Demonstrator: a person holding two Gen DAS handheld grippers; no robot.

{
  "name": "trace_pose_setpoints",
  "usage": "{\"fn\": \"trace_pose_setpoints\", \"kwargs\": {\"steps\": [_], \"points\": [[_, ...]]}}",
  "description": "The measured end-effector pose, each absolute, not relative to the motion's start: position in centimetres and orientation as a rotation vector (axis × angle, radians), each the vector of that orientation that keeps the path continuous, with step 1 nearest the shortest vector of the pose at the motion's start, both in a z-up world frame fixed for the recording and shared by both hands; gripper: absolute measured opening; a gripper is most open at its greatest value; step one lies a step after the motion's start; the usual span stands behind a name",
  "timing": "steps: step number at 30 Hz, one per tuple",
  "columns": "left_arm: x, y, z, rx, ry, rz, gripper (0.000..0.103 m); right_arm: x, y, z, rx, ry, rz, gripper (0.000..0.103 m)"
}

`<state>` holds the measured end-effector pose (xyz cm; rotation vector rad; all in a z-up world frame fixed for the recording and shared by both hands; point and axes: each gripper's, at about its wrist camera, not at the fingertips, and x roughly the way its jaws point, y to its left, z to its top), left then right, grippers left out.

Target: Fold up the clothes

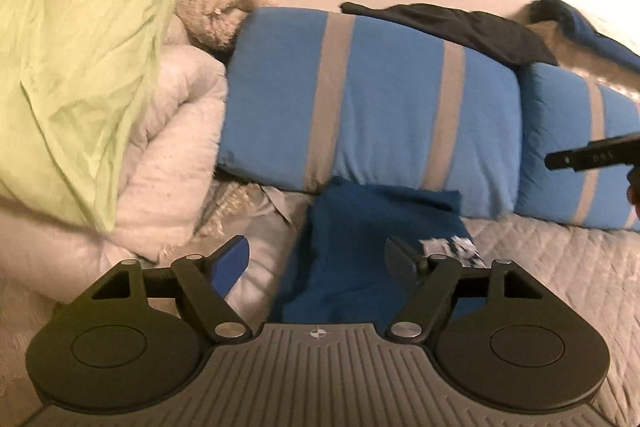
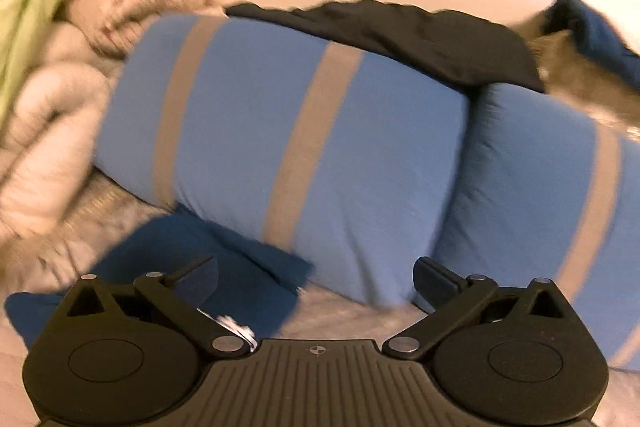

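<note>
- Currently, both the left gripper [image 1: 316, 259] and right gripper [image 2: 316, 281] are spread, holding nothing.
- Blue garment [image 1: 360, 247] lies directly ahead of the left gripper, against the striped pillow [image 1: 380, 107].
- Risk: a closing finger may pinch the quilted cover [image 1: 560, 267] beneath along with the garment.

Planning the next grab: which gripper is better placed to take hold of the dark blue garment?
Left, probably. The left gripper is open with the dark blue garment lying directly between its fingers; the right gripper, also open, has it off to its left.
</note>
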<state>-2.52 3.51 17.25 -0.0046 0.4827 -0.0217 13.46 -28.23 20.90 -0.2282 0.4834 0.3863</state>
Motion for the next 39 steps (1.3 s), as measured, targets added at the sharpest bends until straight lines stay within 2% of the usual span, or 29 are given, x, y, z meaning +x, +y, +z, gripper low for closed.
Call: {"fn": "trace_pose_setpoints", "kwargs": {"steps": [10, 19, 33, 39], "points": [[-5.1, 2.0, 17.2, -0.015, 0.517, -0.083, 0.075, 8.4, -31.1, 22.7, -0.278, 0.459, 0.335, 0.103], [-7.2, 0.2, 18.4, 0.026, 0.501, -0.102, 0.075, 5.1, -36.1, 23.4, -0.164, 0.517, 0.315, 0.103], [-11.2, 0.7, 19.9, 0.090, 0.502, -0.160, 0.075, -2.6, -52.5, 23.4, -0.110, 0.536, 0.311, 0.103], [-11.5, 1.7, 18.3, 0.078, 0.543, -0.153, 0.077, -5.7, -60.6, 22.1, -0.069, 0.563, 0.267, 0.103]]}}
